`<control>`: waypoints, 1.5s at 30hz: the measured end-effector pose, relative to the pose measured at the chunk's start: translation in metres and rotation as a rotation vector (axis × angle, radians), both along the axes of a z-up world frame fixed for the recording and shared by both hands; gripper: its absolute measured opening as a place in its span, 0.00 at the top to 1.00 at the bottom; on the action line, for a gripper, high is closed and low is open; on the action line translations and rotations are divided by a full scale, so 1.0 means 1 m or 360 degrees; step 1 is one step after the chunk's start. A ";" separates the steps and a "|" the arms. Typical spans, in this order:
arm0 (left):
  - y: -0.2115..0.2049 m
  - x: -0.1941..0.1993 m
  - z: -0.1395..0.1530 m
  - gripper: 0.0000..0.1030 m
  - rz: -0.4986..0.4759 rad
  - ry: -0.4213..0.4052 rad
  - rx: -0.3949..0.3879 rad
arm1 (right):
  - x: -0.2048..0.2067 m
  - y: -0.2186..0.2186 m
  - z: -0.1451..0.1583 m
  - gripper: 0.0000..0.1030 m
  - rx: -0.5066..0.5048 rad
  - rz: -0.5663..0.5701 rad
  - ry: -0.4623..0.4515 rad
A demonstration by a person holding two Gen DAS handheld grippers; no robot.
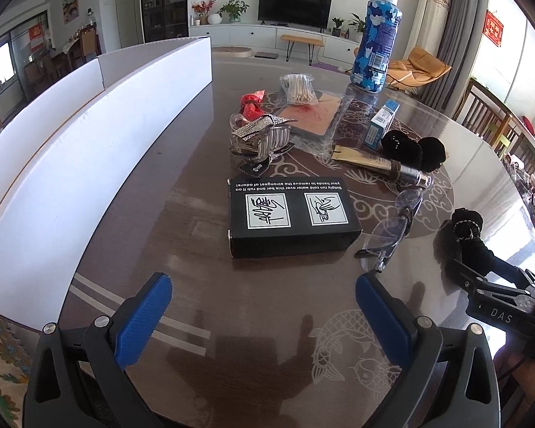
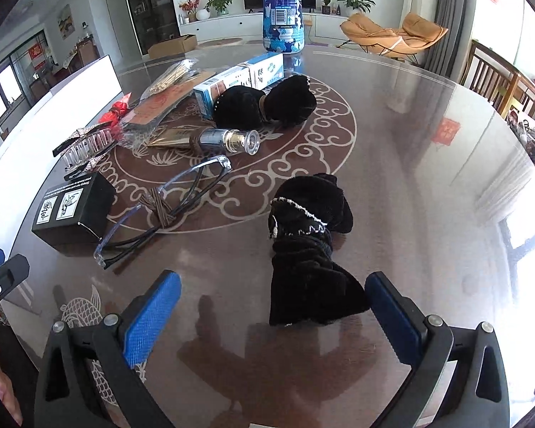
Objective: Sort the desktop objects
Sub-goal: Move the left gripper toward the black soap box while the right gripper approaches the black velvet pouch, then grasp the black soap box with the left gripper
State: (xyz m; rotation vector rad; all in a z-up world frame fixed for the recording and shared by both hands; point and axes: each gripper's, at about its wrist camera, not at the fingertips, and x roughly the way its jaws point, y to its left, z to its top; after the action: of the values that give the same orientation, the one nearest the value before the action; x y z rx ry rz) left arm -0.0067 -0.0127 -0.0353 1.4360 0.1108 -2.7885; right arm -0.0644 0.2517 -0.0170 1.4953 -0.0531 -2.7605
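Note:
My left gripper (image 1: 264, 303) stands open over the glass table, just short of a black box (image 1: 292, 219) with two white pictograms. My right gripper (image 2: 273, 306) is open too; the near end of a black velvet bow (image 2: 308, 246) lies between its blue fingers (image 2: 149, 317), untouched. Clear-framed glasses (image 2: 167, 210) tied with a brown band lie between box and bow. Further back sit a rhinestone hair claw (image 1: 256, 139), a red bow (image 1: 251, 105), bagged cotton swabs (image 1: 297, 87), a small bottle (image 2: 228, 139), a second black bow (image 2: 267, 101), a blue-white carton (image 2: 239, 78) and a tall blue camouflage bottle (image 1: 376, 44).
A long white open box (image 1: 100, 135) runs along the table's left side. The right gripper's body (image 1: 495, 299) shows at the right edge of the left wrist view. Wooden chairs (image 2: 499, 75) stand beyond the far right rim. Patterned cloth (image 1: 0, 356) lies at the near left.

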 end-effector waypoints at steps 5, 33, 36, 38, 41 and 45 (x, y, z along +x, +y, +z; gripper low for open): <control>0.004 -0.009 -0.012 0.00 -0.0030 -0.0117 -0.0028 | 0.009 0.010 -0.001 0.00 0.0042 -0.0018 0.0030; 0.020 -0.095 -0.038 0.00 -0.0604 -0.0274 -0.0303 | 0.018 0.005 -0.014 0.00 0.0066 0.0019 0.0124; 0.028 -0.107 -0.036 0.00 -0.0733 -0.0249 -0.0356 | 0.018 0.005 -0.015 0.00 0.0068 0.0018 0.0128; 0.032 -0.113 -0.037 0.00 -0.0775 -0.0239 -0.0356 | 0.018 0.004 -0.015 0.00 0.0068 0.0018 0.0129; 0.037 -0.120 -0.037 0.00 -0.0798 -0.0245 -0.0323 | 0.018 0.004 -0.014 0.00 0.0068 0.0018 0.0128; 0.042 -0.111 -0.042 0.00 -0.0859 -0.0285 -0.0240 | 0.018 0.004 -0.014 0.00 0.0068 0.0018 0.0129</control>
State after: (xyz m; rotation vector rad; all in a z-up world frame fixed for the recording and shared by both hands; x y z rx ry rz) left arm -0.1179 0.0290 -0.0769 1.8973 -0.5561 -2.9358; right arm -0.0467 0.2559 -0.0315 1.3864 0.0147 -2.8273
